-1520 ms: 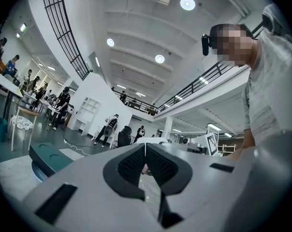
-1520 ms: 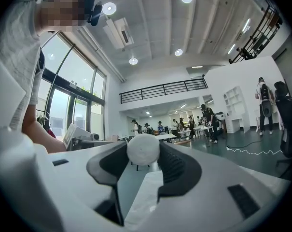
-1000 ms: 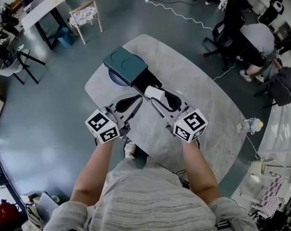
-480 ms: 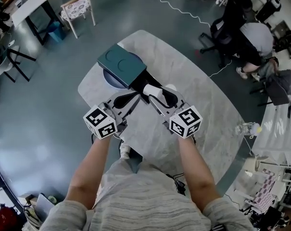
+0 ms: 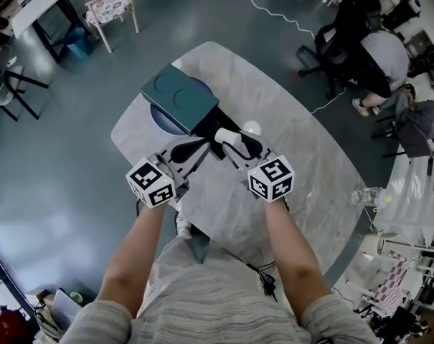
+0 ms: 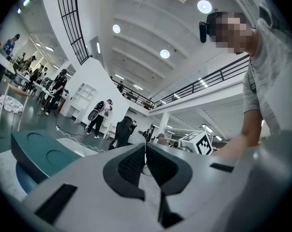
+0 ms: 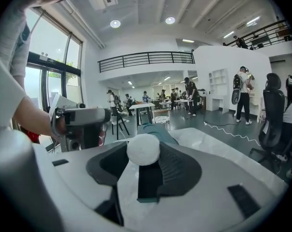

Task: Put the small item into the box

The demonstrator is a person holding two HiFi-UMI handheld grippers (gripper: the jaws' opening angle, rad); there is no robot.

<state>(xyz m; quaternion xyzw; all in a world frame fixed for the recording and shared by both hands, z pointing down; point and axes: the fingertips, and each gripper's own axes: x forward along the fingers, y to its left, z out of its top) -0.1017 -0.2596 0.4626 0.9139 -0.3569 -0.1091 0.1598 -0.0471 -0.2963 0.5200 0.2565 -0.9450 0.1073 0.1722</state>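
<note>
Your right gripper point(image 5: 235, 141) has its jaws clamped wide around a small white ball point(image 7: 143, 149), held at the near end of the open box point(image 5: 206, 121), which sits by the far left edge of the counter point(image 5: 310, 163). Your left gripper point(image 6: 146, 152) has its jaws closed together on nothing, just beside the box.

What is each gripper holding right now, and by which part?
The right gripper holds a small white ball, pinched across its sides between the jaw tips. The left gripper holds nothing; its jaws are together.
</note>
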